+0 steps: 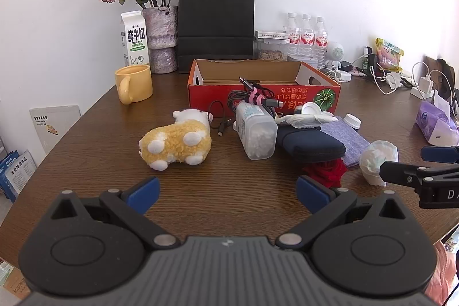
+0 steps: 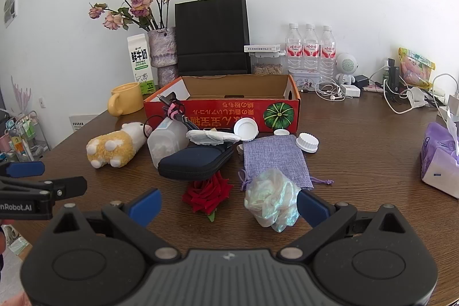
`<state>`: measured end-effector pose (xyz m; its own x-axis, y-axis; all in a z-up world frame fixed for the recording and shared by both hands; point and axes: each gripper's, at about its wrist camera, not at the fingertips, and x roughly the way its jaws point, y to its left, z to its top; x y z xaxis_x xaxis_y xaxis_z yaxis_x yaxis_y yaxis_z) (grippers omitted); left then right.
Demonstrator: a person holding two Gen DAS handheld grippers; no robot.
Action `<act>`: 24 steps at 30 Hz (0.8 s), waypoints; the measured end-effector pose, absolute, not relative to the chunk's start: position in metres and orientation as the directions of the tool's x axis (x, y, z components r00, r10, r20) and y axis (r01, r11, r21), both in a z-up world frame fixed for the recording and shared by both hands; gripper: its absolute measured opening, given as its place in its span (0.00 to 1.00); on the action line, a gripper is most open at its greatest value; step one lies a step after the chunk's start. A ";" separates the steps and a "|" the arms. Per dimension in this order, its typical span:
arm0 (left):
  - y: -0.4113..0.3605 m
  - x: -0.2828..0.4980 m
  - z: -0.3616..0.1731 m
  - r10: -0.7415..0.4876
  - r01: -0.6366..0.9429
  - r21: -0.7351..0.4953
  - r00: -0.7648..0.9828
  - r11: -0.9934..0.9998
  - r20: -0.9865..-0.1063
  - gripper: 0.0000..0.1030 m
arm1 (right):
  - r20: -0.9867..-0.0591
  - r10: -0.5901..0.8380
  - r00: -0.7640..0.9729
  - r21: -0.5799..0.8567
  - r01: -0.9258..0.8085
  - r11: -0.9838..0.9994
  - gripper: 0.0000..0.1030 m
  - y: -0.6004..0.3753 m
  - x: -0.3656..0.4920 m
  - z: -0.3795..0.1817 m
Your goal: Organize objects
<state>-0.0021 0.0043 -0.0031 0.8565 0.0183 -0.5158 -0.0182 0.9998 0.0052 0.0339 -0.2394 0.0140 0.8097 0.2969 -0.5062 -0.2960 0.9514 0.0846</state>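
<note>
- Milk carton (image 1: 134, 38), upper left of the frame: "鲜牛奶" and "FRESH MILK".
- Left gripper (image 2: 28, 182), at the right wrist view's left edge: "nRobot.AI".
- Right gripper (image 1: 430, 171), right edge of the left wrist view: "D".

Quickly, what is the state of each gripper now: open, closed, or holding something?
Left gripper: open wide, holding nothing, above bare table.
Right gripper: open wide, holding nothing; the red rose and white plastic bag lie ahead of its fingers.

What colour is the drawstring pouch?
Lavender, woven fabric pouch; clearest in the right wrist view.
</note>
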 end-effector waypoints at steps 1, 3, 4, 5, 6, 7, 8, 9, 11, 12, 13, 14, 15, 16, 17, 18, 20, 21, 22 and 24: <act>0.004 -0.002 -0.003 0.019 -0.019 0.006 0.857 1.000 -0.516 1.00 | -0.506 0.296 0.810 0.084 -0.296 0.952 0.98 -0.239 0.034 0.014; 0.004 -0.002 -0.003 0.019 -0.019 0.005 0.856 1.000 -0.516 1.00 | -0.506 0.297 0.810 0.084 -0.296 0.951 0.98 -0.239 0.034 0.015; 0.004 -0.002 -0.003 0.019 -0.020 0.005 0.856 1.000 -0.516 1.00 | -0.506 0.297 0.810 0.084 -0.296 0.951 0.98 -0.239 0.034 0.015; 0.004 -0.002 -0.003 0.019 -0.019 0.005 0.857 1.000 -0.515 1.00 | -0.506 0.297 0.810 0.084 -0.297 0.951 0.98 -0.240 0.033 0.013; 0.004 -0.002 -0.003 0.019 -0.020 0.004 0.857 1.000 -0.516 1.00 | -0.506 0.297 0.810 0.084 -0.296 0.951 0.98 -0.240 0.033 0.013; 0.004 -0.002 -0.003 0.019 -0.020 0.005 0.857 1.000 -0.516 1.00 | -0.506 0.297 0.810 0.084 -0.296 0.951 0.98 -0.240 0.033 0.012; 0.004 -0.002 -0.003 0.020 -0.020 0.005 0.857 1.000 -0.516 1.00 | -0.505 0.297 0.810 0.084 -0.296 0.951 0.98 -0.240 0.033 0.013; 0.004 -0.002 -0.003 0.019 -0.020 0.004 0.857 1.000 -0.515 1.00 | -0.506 0.297 0.810 0.085 -0.296 0.951 0.98 -0.240 0.034 0.013; 0.004 -0.002 -0.003 0.020 -0.021 0.005 0.857 1.000 -0.515 1.00 | -0.506 0.297 0.810 0.084 -0.297 0.951 0.98 -0.240 0.033 0.013; 0.005 -0.002 -0.003 0.020 -0.021 0.004 0.857 1.000 -0.515 1.00 | -0.506 0.298 0.810 0.084 -0.297 0.951 0.98 -0.240 0.034 0.013; 0.005 -0.002 -0.003 0.020 -0.021 0.004 0.857 1.000 -0.515 1.00 | -0.506 0.297 0.810 0.084 -0.297 0.951 0.98 -0.240 0.034 0.013; 0.005 -0.002 -0.003 0.020 -0.021 0.004 0.857 1.000 -0.515 1.00 | -0.506 0.298 0.810 0.084 -0.297 0.951 0.98 -0.240 0.034 0.013; 0.005 -0.002 -0.003 0.020 -0.021 0.004 0.857 1.000 -0.515 1.00 | -0.506 0.297 0.810 0.084 -0.297 0.951 0.98 -0.240 0.033 0.013; 0.005 -0.002 -0.003 0.020 -0.021 0.004 0.857 1.000 -0.515 1.00 | -0.506 0.297 0.810 0.084 -0.296 0.951 0.98 -0.240 0.034 0.013; 0.005 -0.002 -0.003 0.019 -0.021 0.004 0.857 1.000 -0.515 1.00 | -0.506 0.297 0.810 0.084 -0.296 0.951 0.98 -0.240 0.034 0.013; 0.005 -0.002 -0.003 0.019 -0.020 0.004 0.857 1.000 -0.515 1.00 | -0.506 0.297 0.810 0.084 -0.297 0.951 0.98 -0.240 0.034 0.013; 0.005 -0.002 -0.003 0.020 -0.021 0.004 0.857 1.000 -0.515 1.00 | -0.506 0.297 0.810 0.084 -0.297 0.951 0.98 -0.240 0.034 0.013; 0.005 -0.002 -0.003 0.019 -0.021 0.003 0.857 1.000 -0.515 1.00 | -0.506 0.297 0.810 0.083 -0.296 0.951 0.98 -0.240 0.033 0.013; 0.005 -0.002 -0.003 0.019 -0.020 0.003 0.857 1.000 -0.515 1.00 | -0.506 0.297 0.810 0.084 -0.297 0.951 0.98 -0.240 0.033 0.013; 0.005 -0.002 -0.003 0.020 -0.022 0.003 0.856 1.000 -0.516 1.00 | -0.506 0.297 0.810 0.084 -0.296 0.951 0.98 -0.240 0.033 0.013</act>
<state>-0.0019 0.0054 -0.0026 0.8564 0.0201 -0.5159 -0.0218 0.9998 0.0028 0.0334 -0.2399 0.0128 0.8099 0.2970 -0.5058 -0.2964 0.9514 0.0839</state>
